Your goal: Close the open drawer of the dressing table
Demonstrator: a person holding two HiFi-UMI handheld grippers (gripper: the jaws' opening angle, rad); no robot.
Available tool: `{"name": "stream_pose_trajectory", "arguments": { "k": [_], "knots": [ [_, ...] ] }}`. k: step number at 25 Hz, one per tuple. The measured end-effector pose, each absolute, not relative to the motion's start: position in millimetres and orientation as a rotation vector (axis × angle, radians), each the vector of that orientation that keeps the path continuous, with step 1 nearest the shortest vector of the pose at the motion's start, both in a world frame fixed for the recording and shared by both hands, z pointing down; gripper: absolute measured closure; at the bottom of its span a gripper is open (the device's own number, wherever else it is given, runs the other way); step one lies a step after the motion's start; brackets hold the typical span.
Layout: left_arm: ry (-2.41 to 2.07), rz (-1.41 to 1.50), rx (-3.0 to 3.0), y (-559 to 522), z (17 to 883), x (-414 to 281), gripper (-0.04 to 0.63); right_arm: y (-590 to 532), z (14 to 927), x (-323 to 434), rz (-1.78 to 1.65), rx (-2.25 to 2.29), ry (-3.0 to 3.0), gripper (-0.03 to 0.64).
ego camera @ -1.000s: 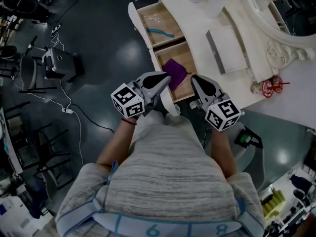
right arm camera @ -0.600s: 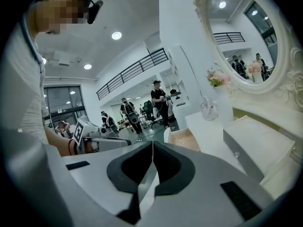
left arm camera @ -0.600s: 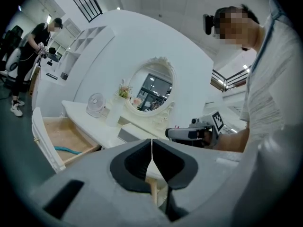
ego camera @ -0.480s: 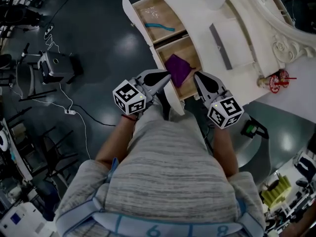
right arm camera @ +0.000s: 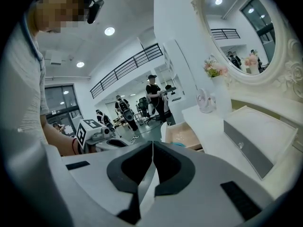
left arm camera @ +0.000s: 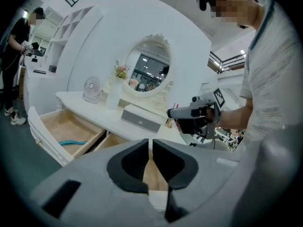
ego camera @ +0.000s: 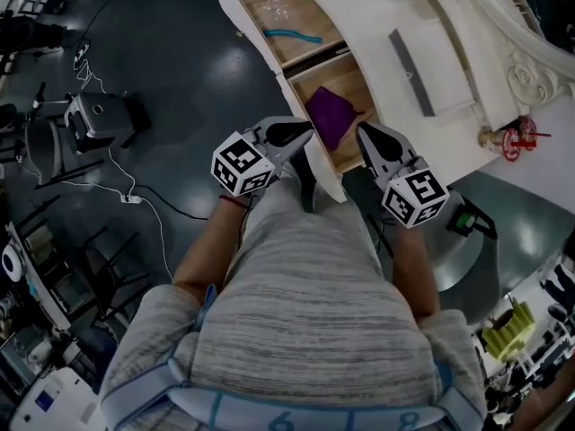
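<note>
The white dressing table (ego camera: 377,25) has two drawers pulled out. The near drawer (ego camera: 346,92) holds a purple cloth (ego camera: 331,115), and its white front (ego camera: 319,164) lies between my two grippers. The far drawer (ego camera: 278,12) holds a blue item (ego camera: 292,34). My left gripper (ego camera: 305,133) is shut and empty just left of the near drawer's front; in the left gripper view its tips (left arm camera: 151,143) sit over that drawer's wood (left arm camera: 154,176). My right gripper (ego camera: 362,131) is at the drawer's right side, jaws (right arm camera: 152,144) closed together on nothing.
A grey-fronted white box (ego camera: 431,61), a fan (right arm camera: 205,100) and an oval mirror (right arm camera: 241,32) stand on the tabletop. A red ornament (ego camera: 512,137) sits at its right end. A round stool (ego camera: 467,241) is at my right; cables (ego camera: 135,200) and equipment (ego camera: 103,115) lie on the dark floor at left.
Both grippers have sunk and drawn closer to the near drawer's front, the left one more. Both drawers stand as open as before.
</note>
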State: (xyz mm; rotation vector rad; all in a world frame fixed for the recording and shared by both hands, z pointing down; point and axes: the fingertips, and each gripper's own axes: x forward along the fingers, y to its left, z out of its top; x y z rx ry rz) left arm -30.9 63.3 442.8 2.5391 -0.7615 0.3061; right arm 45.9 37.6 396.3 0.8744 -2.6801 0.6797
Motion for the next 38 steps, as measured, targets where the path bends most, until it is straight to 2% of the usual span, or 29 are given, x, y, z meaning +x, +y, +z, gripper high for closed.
{"name": "stream_pose_trajectory", "arguments": {
  "k": [8,12,18,38],
  "knots": [
    [-0.733,0.479,2.506,67.2,477.3,-38.1,0.57,34.2,405.7,45.5,0.69,0.887,-2.653,0.606],
    [-0.714,0.587,2.485,71.8,497.9,-40.9,0.512,33.9,411.9,47.4,0.695,0.888,-2.64,0.604],
    [-0.669,0.768,2.458,83.7,533.6,-46.4,0.488,33.3,417.3,48.3,0.706,0.885,-2.625,0.604],
    [-0.448,1.305,2.253,120.8,649.0,-57.9,0.465,25.7,439.8,49.7,0.747,0.864,-2.551,0.605]
  ]
}}
